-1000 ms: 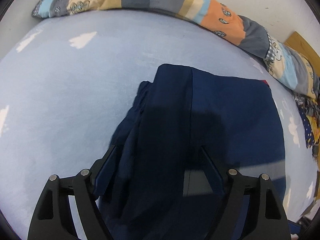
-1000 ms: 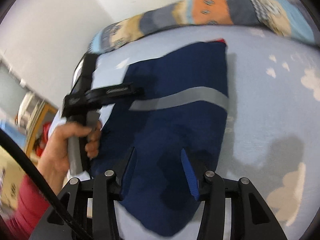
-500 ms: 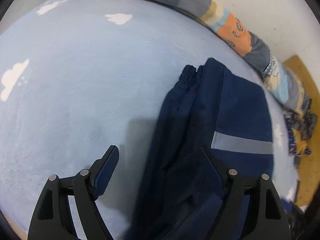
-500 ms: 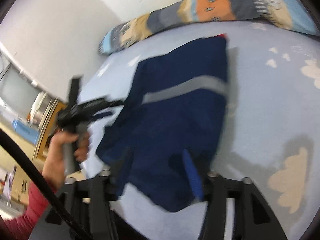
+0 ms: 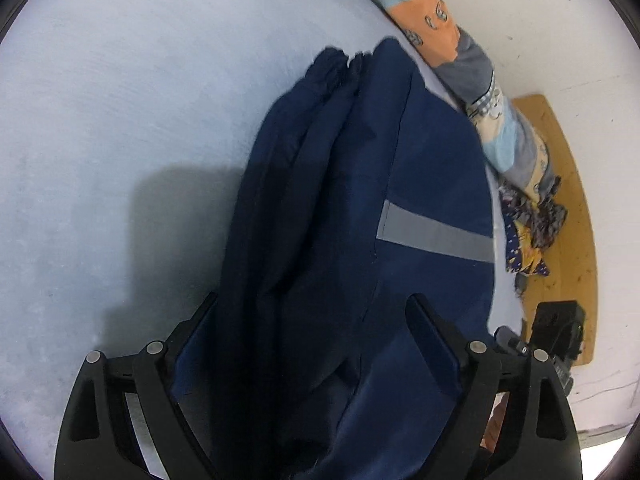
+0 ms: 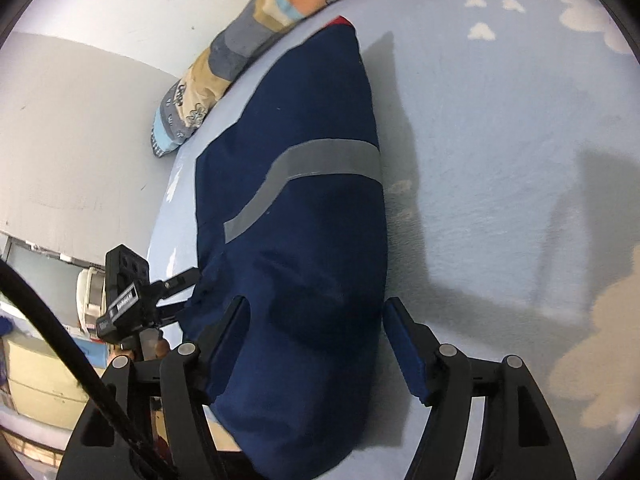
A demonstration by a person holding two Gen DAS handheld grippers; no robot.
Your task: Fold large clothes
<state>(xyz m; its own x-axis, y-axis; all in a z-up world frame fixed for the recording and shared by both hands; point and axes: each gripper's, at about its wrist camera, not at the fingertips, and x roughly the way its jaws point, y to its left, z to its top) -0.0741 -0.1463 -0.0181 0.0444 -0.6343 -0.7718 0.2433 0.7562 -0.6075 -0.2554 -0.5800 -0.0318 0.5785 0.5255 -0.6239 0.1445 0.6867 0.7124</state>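
Observation:
A navy garment [image 5: 360,208] with a grey reflective stripe [image 5: 436,236] lies folded lengthwise on a light blue bed sheet [image 5: 120,120]. It also shows in the right wrist view [image 6: 304,216]. My left gripper [image 5: 312,320] is open, its jaws either side of the garment's near end, with cloth between them. My right gripper [image 6: 316,320] is open over the garment's other near corner. The left gripper body [image 6: 128,300] shows at the left in the right wrist view, touching the garment's edge.
A patchwork rolled quilt [image 5: 472,68] runs along the wall at the bed's far edge, also in the right wrist view [image 6: 248,40]. A wooden board [image 5: 568,220] and crumpled patterned cloth [image 5: 528,232] lie beside the bed. White cloud prints [image 6: 580,12] dot the sheet.
Both grippers have swung round to the garment's near end. The left one moved right over the cloth; the right one dropped lower and closer to the garment.

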